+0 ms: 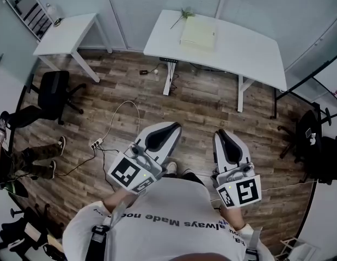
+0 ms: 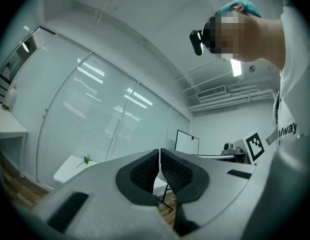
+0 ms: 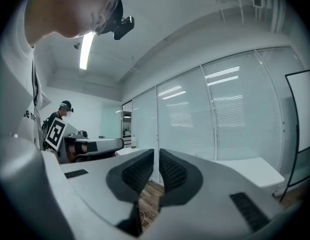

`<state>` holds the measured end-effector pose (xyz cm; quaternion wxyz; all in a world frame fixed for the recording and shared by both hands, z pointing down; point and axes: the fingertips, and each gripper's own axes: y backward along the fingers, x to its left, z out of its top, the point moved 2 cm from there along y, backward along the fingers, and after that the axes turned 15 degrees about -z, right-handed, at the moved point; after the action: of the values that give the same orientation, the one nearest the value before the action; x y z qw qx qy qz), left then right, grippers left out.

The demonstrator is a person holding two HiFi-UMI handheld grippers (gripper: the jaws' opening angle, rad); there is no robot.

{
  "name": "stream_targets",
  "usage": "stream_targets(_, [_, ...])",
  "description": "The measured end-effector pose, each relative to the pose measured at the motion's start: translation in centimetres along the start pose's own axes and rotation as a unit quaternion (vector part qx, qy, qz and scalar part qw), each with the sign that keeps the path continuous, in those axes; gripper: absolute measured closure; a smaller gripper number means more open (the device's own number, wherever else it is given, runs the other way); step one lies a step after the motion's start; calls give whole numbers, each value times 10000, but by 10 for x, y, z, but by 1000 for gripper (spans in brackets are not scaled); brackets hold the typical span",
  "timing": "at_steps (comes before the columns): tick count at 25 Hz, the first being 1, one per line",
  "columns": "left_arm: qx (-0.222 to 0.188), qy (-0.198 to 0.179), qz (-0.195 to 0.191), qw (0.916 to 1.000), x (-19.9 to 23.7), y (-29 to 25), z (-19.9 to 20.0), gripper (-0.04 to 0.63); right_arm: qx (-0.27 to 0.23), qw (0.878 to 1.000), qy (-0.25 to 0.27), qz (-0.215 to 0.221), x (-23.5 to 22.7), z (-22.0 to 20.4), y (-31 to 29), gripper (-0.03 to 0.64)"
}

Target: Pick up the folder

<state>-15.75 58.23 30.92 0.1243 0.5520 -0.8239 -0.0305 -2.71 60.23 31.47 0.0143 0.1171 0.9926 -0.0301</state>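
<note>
Folder (image 1: 198, 33) beyond left tongs (image 1: 173, 127), right tongs (image 1: 220, 134)

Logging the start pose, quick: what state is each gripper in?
Left gripper: closed, holding nothing.
Right gripper: closed, holding nothing.

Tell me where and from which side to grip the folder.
Probably the near edge of the folder, coming in low over the front of the desk: it lies flat, so only a thin edge offers a pinch; a green sprig lies by its far left corner.
</note>
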Motion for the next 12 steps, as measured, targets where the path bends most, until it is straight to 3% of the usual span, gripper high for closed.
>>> stream_targets(12, [43,54,189,9998,27,-3,-6,578,71,9999,-129,55,-5,-11,-28,580])
